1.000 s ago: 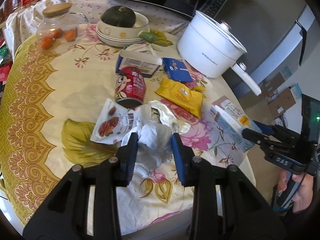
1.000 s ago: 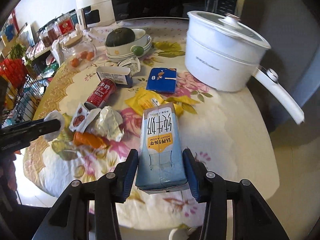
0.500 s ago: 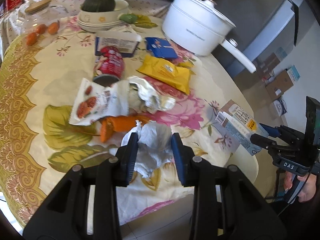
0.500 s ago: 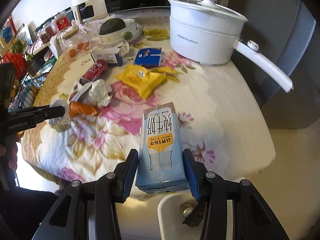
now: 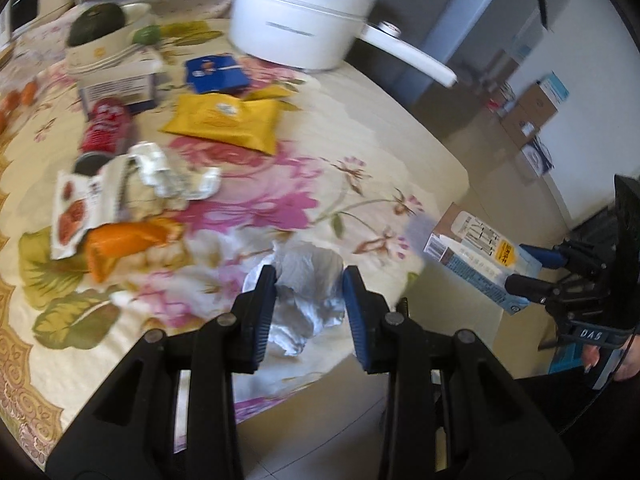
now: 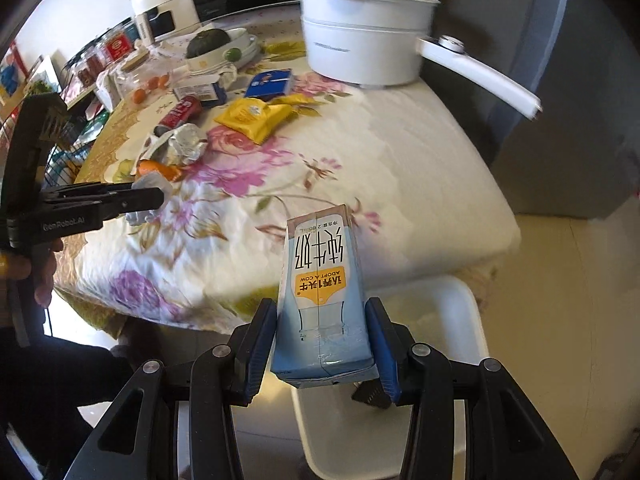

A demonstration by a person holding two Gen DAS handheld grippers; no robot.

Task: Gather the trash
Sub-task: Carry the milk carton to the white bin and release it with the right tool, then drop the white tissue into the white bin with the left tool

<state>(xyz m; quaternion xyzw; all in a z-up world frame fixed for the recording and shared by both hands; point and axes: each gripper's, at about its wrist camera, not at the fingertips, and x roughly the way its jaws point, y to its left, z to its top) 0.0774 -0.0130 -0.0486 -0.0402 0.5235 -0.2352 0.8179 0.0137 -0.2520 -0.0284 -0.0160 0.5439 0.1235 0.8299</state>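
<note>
My left gripper is shut on a crumpled white tissue, held over the near edge of the flowered table. My right gripper is shut on a light blue milk carton, held off the table's edge above a white bin on the floor. The carton and the right gripper also show at the right of the left wrist view. The left gripper with the tissue shows at the left of the right wrist view.
Left on the table are a yellow packet, a blue packet, a red can, a foil wrapper, an orange wrapper and a snack bag. A white pot with a long handle stands behind. Cardboard boxes stand on the floor.
Both grippers have drawn back from the middle of the table toward its near edge with their loads. The carton now hangs past the edge over the white bin.
</note>
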